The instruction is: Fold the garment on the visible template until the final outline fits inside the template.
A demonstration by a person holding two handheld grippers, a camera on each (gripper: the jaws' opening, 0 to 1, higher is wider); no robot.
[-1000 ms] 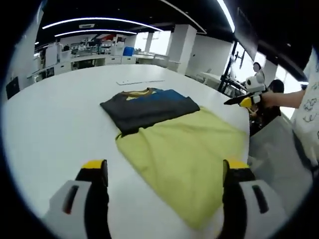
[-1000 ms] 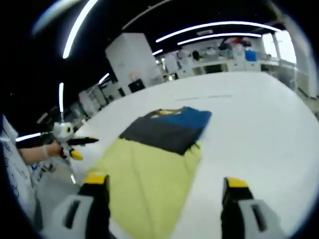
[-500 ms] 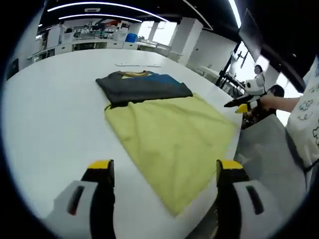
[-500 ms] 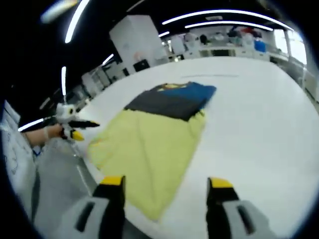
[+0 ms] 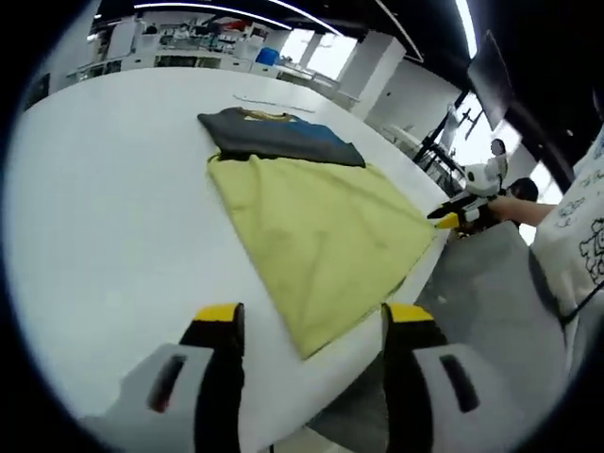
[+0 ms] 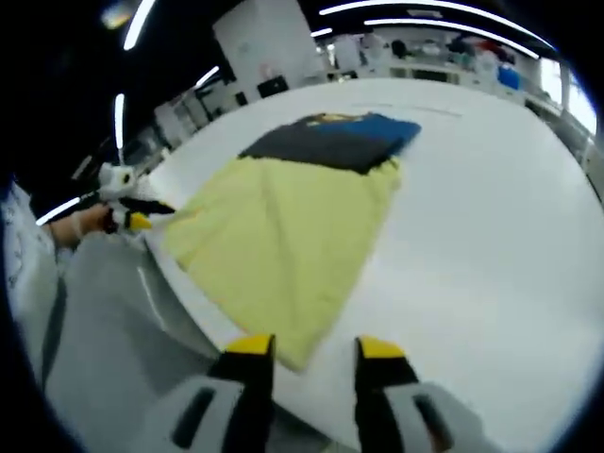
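A dark grey folded garment [image 5: 278, 138] with a blue part and a yellow trim lies at the far end of a yellow-green sheet [image 5: 321, 226] on the white table [image 5: 104, 217]. My left gripper [image 5: 313, 316] is open, just short of the sheet's near corner by the table edge. The right gripper [image 5: 453, 215] hovers off the sheet's right corner, held by a hand. In the right gripper view the garment [image 6: 330, 142] tops the sheet [image 6: 283, 236]. My right gripper [image 6: 313, 347] is open but narrow, its jaws on either side of the sheet's near corner. The left gripper [image 6: 127, 215] hangs at the left.
Grey floor [image 5: 491, 302] lies past the rounded table edge. A person's white printed sleeve [image 5: 576, 245] is at the right. Desks and shelves [image 5: 189, 47] stand far behind the table. A thin strip [image 5: 269, 99] lies on the table beyond the garment.
Both cameras have pulled back and down toward the table's near edge. The jaws of both grippers have narrowed, the right pair more. The garment and sheet lie as before.
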